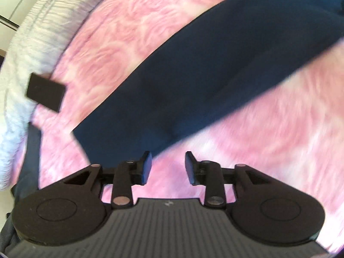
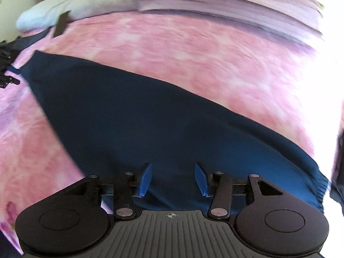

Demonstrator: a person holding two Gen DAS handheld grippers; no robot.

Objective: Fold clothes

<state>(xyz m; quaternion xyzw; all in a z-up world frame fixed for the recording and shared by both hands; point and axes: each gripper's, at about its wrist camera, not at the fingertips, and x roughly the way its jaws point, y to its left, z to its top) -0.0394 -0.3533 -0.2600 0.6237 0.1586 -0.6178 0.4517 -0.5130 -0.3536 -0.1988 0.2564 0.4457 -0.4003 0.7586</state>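
Note:
A dark navy garment (image 1: pixel 193 81) lies flat as a long folded band across the pink rose-patterned bedspread (image 1: pixel 133 28). In the left wrist view my left gripper (image 1: pixel 168 167) hangs over the pink cover just off the garment's near edge, jaws apart, nothing between them. In the right wrist view the same garment (image 2: pixel 137 120) spreads wide below me, with a gathered waistband at its right end. My right gripper (image 2: pixel 173 179) stands above the garment's near part, its blue pads (image 2: pixel 145 179) apart and not pressing the cloth. Both views are motion-blurred.
A small black rectangular object (image 1: pixel 46 91) lies at the bedspread's left edge, next to a light grey pillow (image 1: pixel 34 43). In the right wrist view it (image 2: pixel 62 23) sits far left, with folded lilac bedding (image 2: pixel 225 2) stacked at the back. Dark cloth (image 2: pixel 6 64) lies at the left edge.

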